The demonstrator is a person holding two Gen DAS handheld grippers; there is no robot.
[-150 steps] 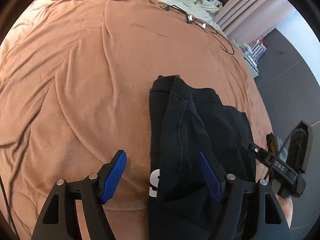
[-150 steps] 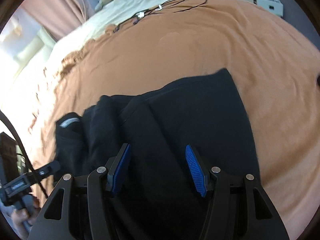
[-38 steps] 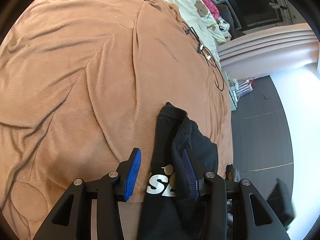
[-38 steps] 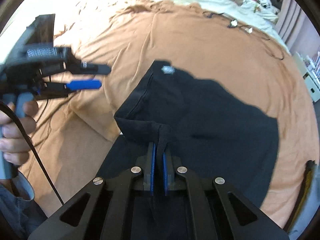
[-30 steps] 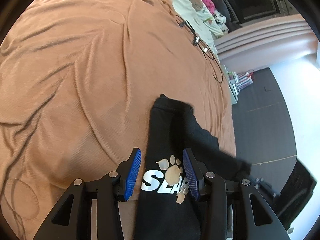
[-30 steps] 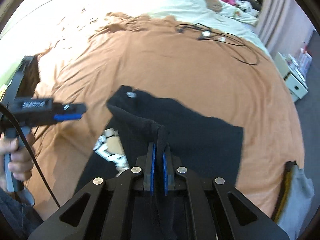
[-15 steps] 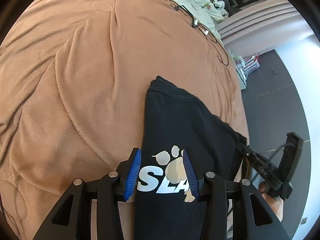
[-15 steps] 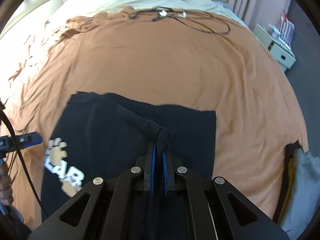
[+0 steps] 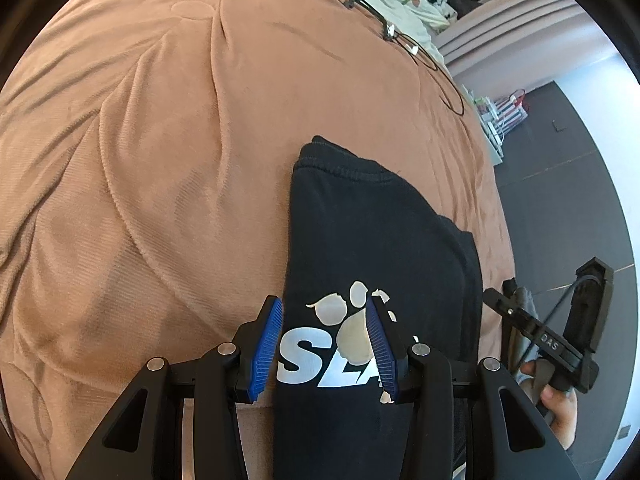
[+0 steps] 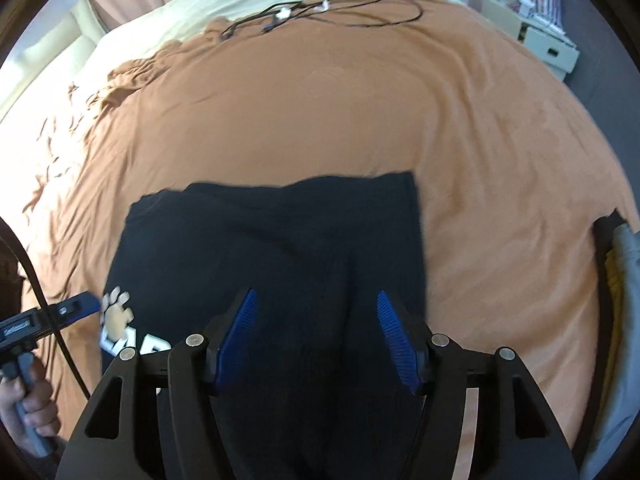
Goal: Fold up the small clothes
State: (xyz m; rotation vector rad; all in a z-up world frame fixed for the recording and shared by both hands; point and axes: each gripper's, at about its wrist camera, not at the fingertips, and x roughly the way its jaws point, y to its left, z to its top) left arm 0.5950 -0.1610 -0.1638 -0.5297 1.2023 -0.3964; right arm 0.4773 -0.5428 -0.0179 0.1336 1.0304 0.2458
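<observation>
I find the black T-shirt (image 10: pixel 276 240) lying flat on the orange blanket (image 10: pixel 340 100) of the bed, its white paw-print logo (image 9: pixel 344 340) facing up. My left tool (image 9: pixel 324 344) hangs over that logo with its blue pads apart, gripping nothing. My right tool (image 10: pixel 316 336) is spread wide over the shirt's near edge, empty as well.

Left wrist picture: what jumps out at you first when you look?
The black shirt stands out most, lying spread on the orange-brown blanket, with a white paw print and big letters near the open left gripper. The right gripper, open too, hovers over the shirt's plain part. Far off, black cables curl on the blanket.
</observation>
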